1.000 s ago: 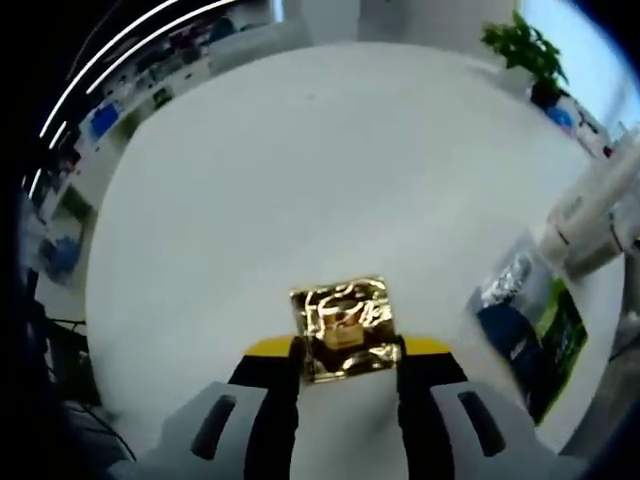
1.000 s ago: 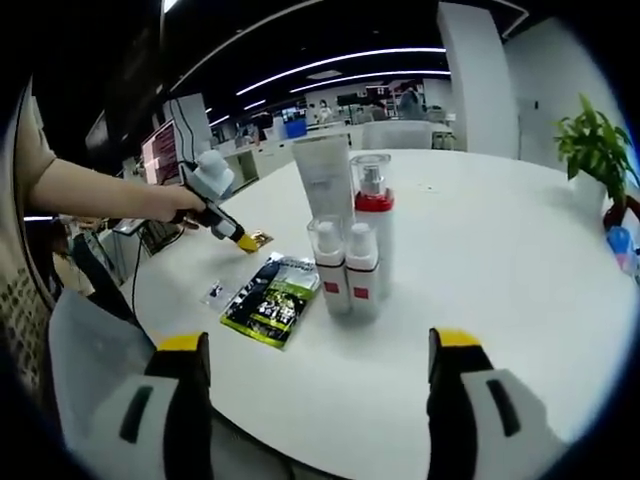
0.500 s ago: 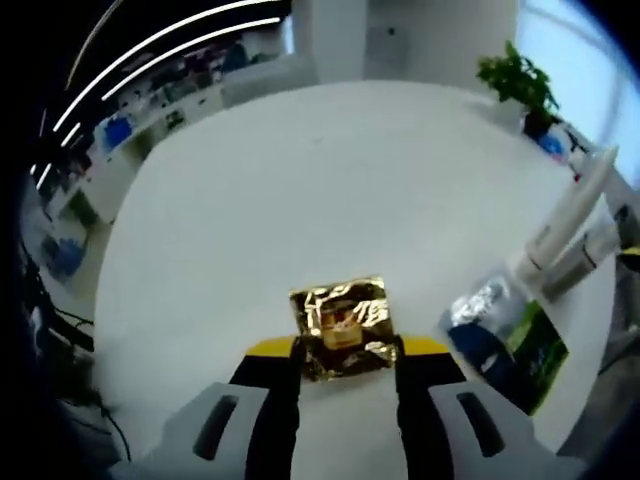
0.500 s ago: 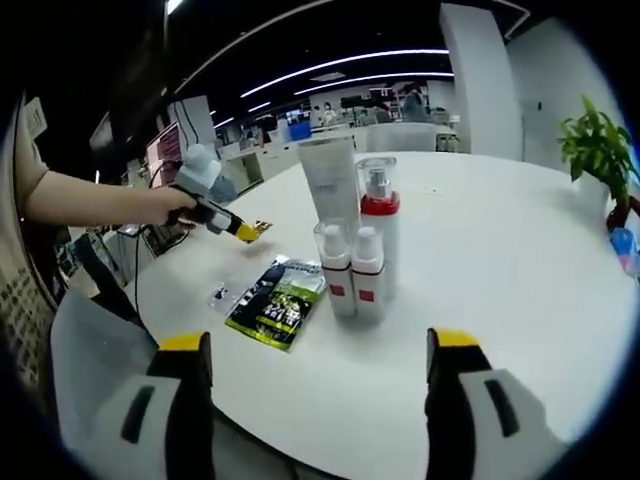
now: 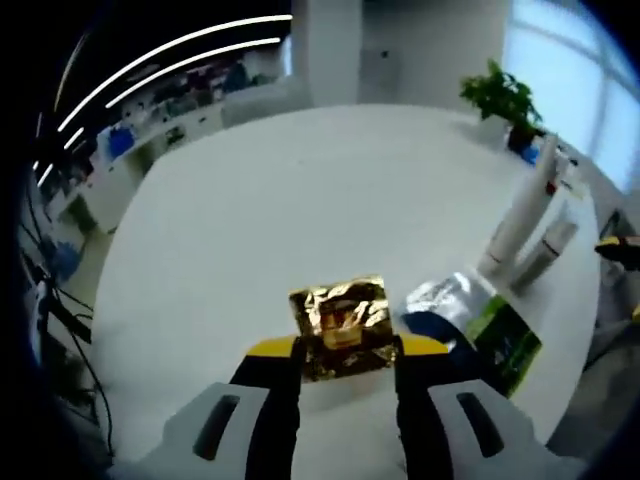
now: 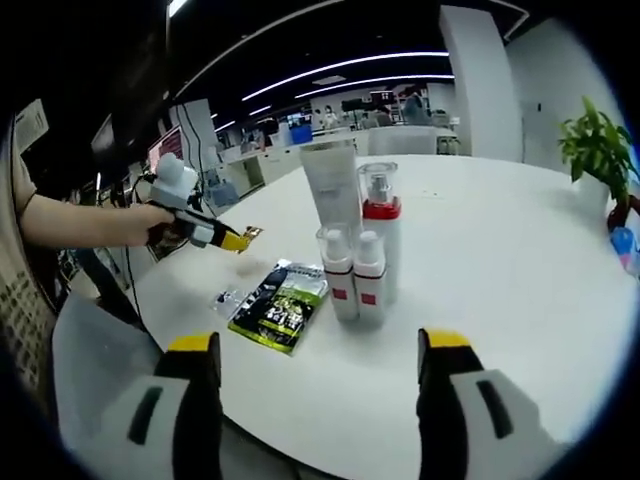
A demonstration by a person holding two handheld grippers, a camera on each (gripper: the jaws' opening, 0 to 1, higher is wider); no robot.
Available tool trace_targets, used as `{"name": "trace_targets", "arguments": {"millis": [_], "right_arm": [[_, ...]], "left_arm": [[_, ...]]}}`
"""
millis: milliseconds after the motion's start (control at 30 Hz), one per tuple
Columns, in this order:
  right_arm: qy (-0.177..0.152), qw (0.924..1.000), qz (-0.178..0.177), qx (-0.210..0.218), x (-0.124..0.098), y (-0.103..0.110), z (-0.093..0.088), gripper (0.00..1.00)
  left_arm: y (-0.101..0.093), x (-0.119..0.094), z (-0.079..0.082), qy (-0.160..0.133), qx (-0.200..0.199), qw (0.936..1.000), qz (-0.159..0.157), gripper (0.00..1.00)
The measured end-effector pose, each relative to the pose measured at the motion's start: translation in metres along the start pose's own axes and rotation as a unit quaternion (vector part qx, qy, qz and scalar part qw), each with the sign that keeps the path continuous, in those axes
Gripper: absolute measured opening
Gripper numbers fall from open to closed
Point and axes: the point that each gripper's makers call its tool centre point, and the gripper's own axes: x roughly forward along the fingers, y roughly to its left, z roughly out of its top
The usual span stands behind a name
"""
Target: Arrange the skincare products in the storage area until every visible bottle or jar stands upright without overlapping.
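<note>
My left gripper (image 5: 345,349) is shut on a crinkled gold foil sachet (image 5: 342,323), held above the white round table (image 5: 300,200). In the right gripper view that same gripper (image 6: 236,241) holds the gold sachet (image 6: 250,235) left of the products, off the table surface. A white tube (image 6: 331,186), a tall red-banded pump bottle (image 6: 379,240) and two small red-labelled bottles (image 6: 340,272) stand upright together. A green and black sachet (image 6: 280,305) lies flat beside them. My right gripper (image 6: 318,350) is open near the table's front edge, holding nothing.
A small clear packet (image 6: 225,299) lies left of the green sachet. A potted plant (image 6: 600,150) and a blue item (image 6: 622,242) sit at the table's far right. Desks and monitors (image 6: 170,150) stand behind. A person's forearm (image 6: 85,220) reaches in from the left.
The left gripper has lifted and swung with the gold sachet still clamped; its view now shows the green sachet and bottles closer to centre. The right gripper has barely moved.
</note>
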Motion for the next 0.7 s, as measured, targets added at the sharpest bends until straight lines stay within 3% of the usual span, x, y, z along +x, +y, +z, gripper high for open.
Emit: {"name": "trace_targets", "arguments": {"millis": [233,700], "right_arm": [[-0.005,0.9999,0.011,0.003,-0.001,0.004,0.002,0.73],[-0.014,0.999,0.043,-0.006,-0.003,0.021,0.006,0.5]], "left_arm": [[-0.024,-0.017,-0.004,-0.02,0.036,0.9991,-0.006,0.33],[-0.065,-0.051,0.001,-0.069,0.065,0.9952,-0.026,0.33]]}}
